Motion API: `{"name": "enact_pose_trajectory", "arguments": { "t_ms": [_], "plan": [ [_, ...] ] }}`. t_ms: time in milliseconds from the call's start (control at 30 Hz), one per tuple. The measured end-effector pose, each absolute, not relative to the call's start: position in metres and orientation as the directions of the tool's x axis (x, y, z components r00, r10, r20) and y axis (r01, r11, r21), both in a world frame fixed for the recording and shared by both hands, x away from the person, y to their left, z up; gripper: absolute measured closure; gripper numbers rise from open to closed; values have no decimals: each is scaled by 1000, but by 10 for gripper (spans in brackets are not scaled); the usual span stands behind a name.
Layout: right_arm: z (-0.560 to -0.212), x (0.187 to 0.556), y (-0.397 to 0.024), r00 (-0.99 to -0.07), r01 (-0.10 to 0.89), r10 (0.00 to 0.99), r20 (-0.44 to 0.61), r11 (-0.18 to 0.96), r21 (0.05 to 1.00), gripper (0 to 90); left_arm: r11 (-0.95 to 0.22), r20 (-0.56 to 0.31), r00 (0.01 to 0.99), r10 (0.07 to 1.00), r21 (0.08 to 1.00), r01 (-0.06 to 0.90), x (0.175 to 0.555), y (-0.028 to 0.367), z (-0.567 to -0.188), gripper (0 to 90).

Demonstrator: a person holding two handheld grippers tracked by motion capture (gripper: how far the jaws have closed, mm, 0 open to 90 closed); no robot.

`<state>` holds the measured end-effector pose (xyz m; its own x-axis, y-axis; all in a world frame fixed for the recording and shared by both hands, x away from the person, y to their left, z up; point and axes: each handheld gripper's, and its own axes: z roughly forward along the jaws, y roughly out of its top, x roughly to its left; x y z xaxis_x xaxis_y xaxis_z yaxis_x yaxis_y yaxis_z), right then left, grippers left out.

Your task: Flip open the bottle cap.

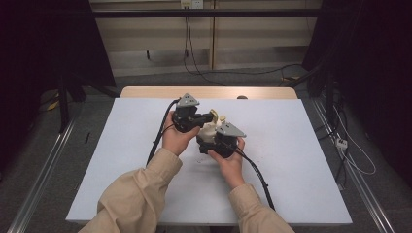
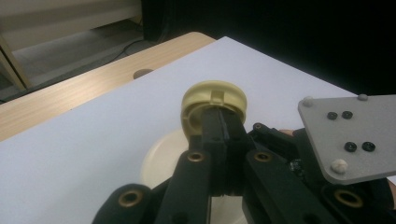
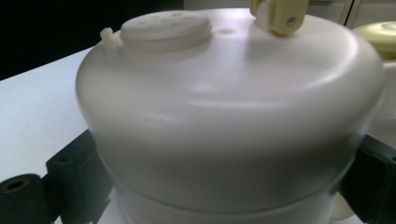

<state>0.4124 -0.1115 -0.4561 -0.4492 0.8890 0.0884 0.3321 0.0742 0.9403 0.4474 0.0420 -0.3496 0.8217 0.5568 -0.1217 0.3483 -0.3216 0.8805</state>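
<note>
A cream, rounded pot (image 1: 210, 130) with a vented lid (image 3: 163, 28) sits between my two hands over the middle of the white table. My right gripper (image 1: 210, 143) clamps it from the near side. One black jaw presses each flank of the pot (image 3: 224, 116), so my right gripper (image 3: 224, 182) is shut on it. My left gripper (image 1: 213, 117) comes in from the left. Its jaws are pressed together on the pot's yellow handle (image 2: 215, 95), whose arch wraps round the tips of my left gripper (image 2: 223, 119). The handle's pivot (image 3: 280, 16) shows on top of the pot.
A white sheet (image 1: 291, 160) covers the table, with a wooden strip (image 1: 209, 92) along the far edge and a round hole (image 2: 142, 73) in it. The right gripper's grey plate (image 2: 350, 140) is close beside my left jaws. Cables trail from both grippers toward the near edge.
</note>
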Motion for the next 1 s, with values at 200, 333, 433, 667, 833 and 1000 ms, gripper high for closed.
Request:
{"name": "enact_pose_trajectory", "arguments": {
  "t_ms": [200,333,433,667,833,1000],
  "plan": [
    [-456,412,-112,-450,332,889,87,75,940,51,-313,-125,820,558,884,348,449,41,-349,900],
    [-456,412,-112,-449,332,889,87,76,940,50,-320,-124,820,559,880,351,449,40,-350,900],
    [-456,412,-112,-449,332,889,86,76,940,50,-323,-124,821,557,878,352,450,38,-352,900],
    [-456,412,-112,-450,331,889,85,77,940,50,-325,-125,823,554,878,352,450,38,-352,900],
    [-456,412,-112,-449,334,889,87,77,939,50,-315,-131,822,554,881,353,450,40,-351,900],
    [-456,412,-112,-449,336,889,89,76,939,49,-313,-137,825,548,881,354,448,42,-350,900]
  ]
}}
